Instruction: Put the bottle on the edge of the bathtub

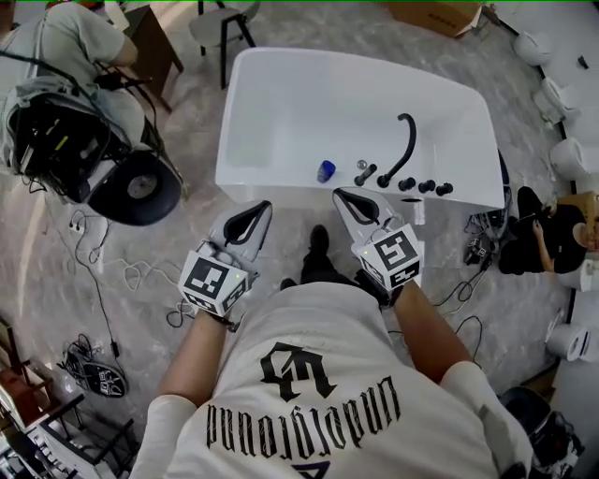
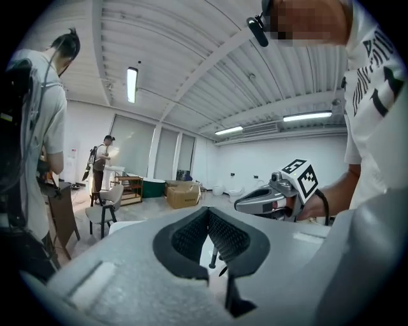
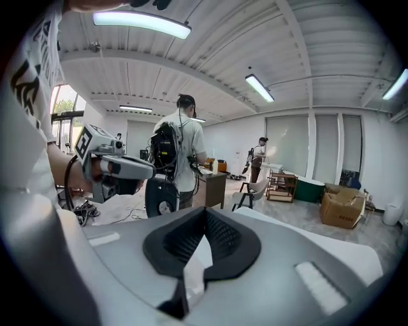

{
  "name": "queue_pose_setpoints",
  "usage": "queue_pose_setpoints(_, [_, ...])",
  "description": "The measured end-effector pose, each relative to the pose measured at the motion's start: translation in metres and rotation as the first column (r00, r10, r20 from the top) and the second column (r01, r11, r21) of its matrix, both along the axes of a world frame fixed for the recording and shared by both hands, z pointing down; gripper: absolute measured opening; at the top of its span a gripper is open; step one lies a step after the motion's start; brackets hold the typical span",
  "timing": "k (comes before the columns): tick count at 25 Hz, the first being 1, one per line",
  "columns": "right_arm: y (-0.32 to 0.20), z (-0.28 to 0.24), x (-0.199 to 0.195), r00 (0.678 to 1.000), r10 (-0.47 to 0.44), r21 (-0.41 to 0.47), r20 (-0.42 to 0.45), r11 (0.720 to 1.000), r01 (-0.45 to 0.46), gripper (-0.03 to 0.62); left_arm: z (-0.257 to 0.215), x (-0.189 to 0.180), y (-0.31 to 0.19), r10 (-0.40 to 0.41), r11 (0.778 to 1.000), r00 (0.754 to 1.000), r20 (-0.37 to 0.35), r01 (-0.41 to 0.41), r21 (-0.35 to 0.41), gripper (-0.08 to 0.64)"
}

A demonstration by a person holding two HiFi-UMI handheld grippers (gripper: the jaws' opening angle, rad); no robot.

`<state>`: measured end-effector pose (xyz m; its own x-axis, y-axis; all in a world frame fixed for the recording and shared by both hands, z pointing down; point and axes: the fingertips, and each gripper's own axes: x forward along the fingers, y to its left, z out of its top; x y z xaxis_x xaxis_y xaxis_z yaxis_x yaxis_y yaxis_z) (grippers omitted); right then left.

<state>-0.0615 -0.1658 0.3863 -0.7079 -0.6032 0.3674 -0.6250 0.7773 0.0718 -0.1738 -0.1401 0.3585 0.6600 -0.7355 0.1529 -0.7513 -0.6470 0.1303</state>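
A small blue bottle (image 1: pixel 326 171) stands upright on the near rim of the white bathtub (image 1: pixel 271 183), left of the black faucet (image 1: pixel 404 148) and its knobs. My left gripper (image 1: pixel 261 207) hovers just in front of that rim, left of the bottle, and its jaws meet at the tips with nothing between them (image 2: pixel 208 211). My right gripper (image 1: pixel 339 195) is held beside it, just below the bottle, shut and empty (image 3: pixel 205 211). Neither gripper touches the bottle. Each gripper view shows the other gripper: the right gripper (image 2: pixel 238 205) and the left gripper (image 3: pixel 150 170).
A person with a black backpack rig (image 1: pixel 56 140) stands at the left by a desk and chair (image 1: pixel 223 26). Cables (image 1: pixel 103 271) trail over the marble floor. A cardboard box (image 1: pixel 436 14) lies beyond the tub, white toilets (image 1: pixel 569 159) line the right side, and another person (image 1: pixel 552 234) sits there.
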Motion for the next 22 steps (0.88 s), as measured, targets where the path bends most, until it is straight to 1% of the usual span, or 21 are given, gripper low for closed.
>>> queue_pose_setpoints(4, [0.013, -0.036, -0.005, 0.999, -0.016, 0.033, 0.031, 0.999, 0.015, 0.002, -0.032, -0.002, 0.012, 0.008, 0.999, 1.000, 0.009, -0.008, 0.051, 0.008])
queue_pose_setpoints(7, [0.023, -0.061, -0.012, 0.998, -0.031, 0.055, 0.055, 0.998, 0.028, 0.002, -0.051, -0.006, 0.023, 0.007, 0.999, 1.000, -0.028, -0.005, 0.050, 0.008])
queue_pose_setpoints(9, [0.031, -0.073, -0.013, 0.997, -0.040, 0.071, 0.065, 0.997, 0.036, 0.002, -0.060, -0.006, 0.030, 0.006, 0.998, 0.999, -0.035, -0.003, 0.060, 0.008])
queue_pose_setpoints(12, [0.044, -0.082, -0.006, 0.996, -0.046, 0.089, 0.072, 0.995, 0.040, 0.002, -0.070, 0.001, 0.041, 0.004, 0.997, 1.000, -0.031, -0.001, 0.080, 0.008])
queue_pose_setpoints(16, [0.060, -0.087, 0.004, 0.996, -0.047, 0.095, 0.071, 0.995, 0.040, 0.002, -0.073, 0.008, 0.053, 0.001, 0.996, 0.999, -0.040, 0.002, 0.090, 0.008])
queue_pose_setpoints(22, [0.083, -0.088, 0.014, 0.998, -0.032, 0.070, 0.053, 0.997, 0.029, 0.002, -0.074, 0.012, 0.066, 0.029, 0.997, 0.998, -0.058, -0.025, 0.072, 0.008])
